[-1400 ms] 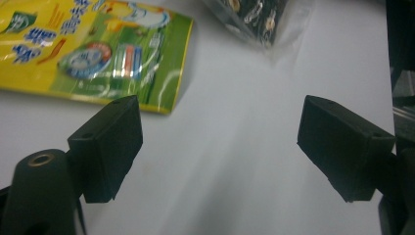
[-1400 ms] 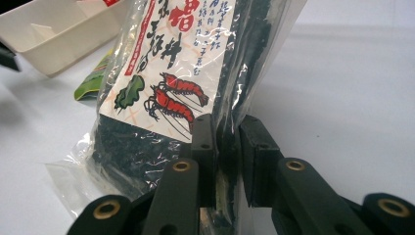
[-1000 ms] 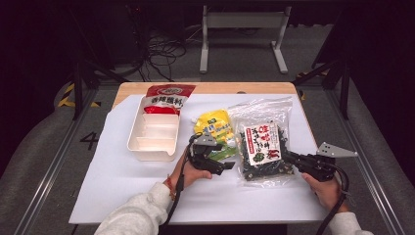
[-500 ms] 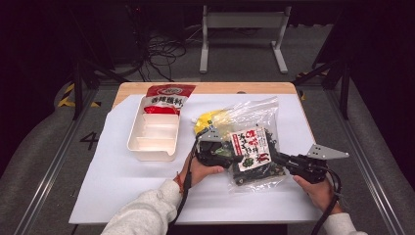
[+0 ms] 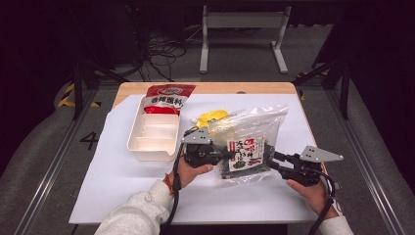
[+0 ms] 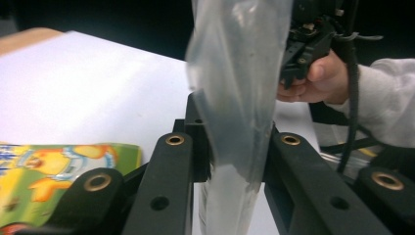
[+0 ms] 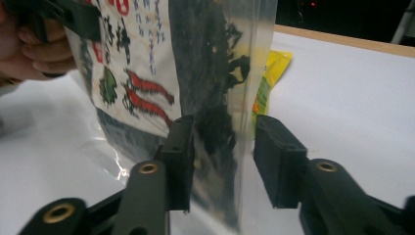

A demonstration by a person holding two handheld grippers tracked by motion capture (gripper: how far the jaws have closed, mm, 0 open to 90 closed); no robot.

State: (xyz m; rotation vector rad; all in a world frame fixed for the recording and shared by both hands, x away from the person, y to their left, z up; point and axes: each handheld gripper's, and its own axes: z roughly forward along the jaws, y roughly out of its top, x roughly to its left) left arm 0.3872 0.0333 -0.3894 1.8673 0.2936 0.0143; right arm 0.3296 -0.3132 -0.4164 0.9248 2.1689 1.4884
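At centre frame in the high view, the clear seaweed bag (image 5: 247,147) is lifted off the white table sheet (image 5: 122,176). The left gripper (image 5: 215,152) has just been closing and clamps the bag's left edge. The right gripper (image 5: 275,161) has just been opening; its jaws straddle the bag's right edge, one pad clear. A white tray (image 5: 154,134) sits at the bag's left.

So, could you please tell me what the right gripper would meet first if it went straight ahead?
Probably the clear seaweed bag, already between the right gripper's partly open jaws; the yellow packet lies beyond.
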